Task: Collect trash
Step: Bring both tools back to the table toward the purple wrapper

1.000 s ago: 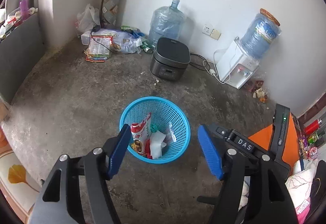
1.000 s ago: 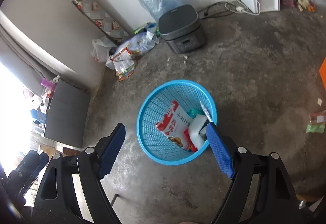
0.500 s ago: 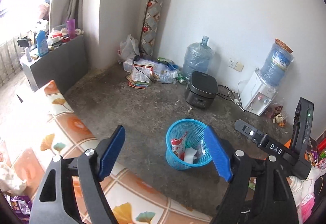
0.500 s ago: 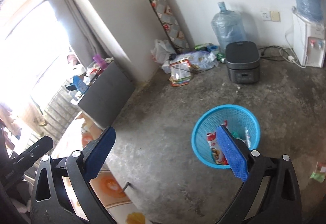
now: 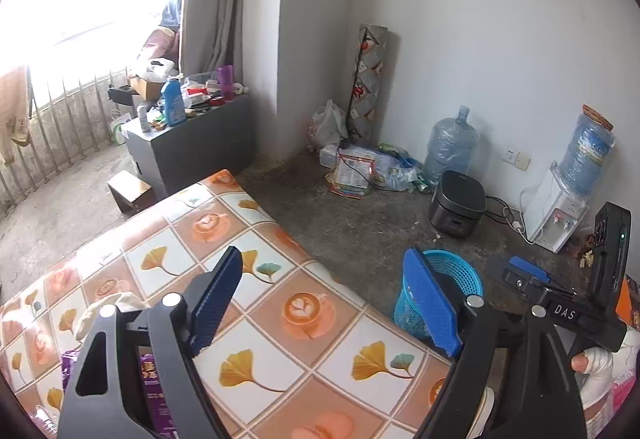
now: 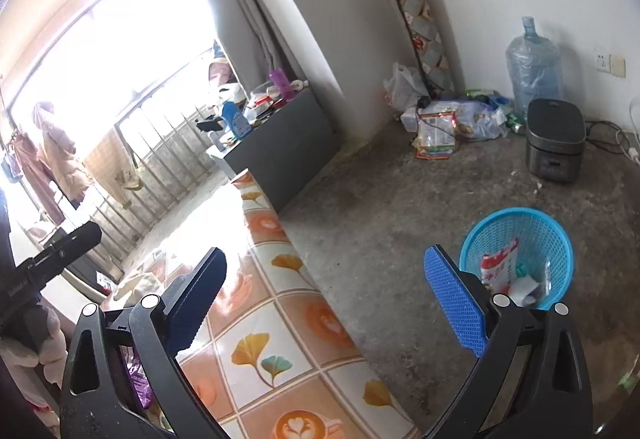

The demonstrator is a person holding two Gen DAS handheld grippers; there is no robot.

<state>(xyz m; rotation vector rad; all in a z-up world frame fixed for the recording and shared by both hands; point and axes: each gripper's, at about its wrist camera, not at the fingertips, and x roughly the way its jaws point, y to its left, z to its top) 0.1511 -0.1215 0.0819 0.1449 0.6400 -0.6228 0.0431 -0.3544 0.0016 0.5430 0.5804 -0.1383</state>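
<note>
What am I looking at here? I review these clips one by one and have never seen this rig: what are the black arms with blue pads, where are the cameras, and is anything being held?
There is no robot. A person holds a hand-held gripper in each hand, and each carries a wide-angle camera looking forward along its two fingers. One picture comes from the left gripper, the other from the right gripper. The blue pads are the inner faces of the fingers. Both grippers stand wide with nothing between the fingers; the left one's are opening a little further. Below them is a table with a patterned tablecloth and a purple packet near its edge. On the concrete floor stands a blue mesh basket holding a red and white snack bag and other wrappers.
</note>
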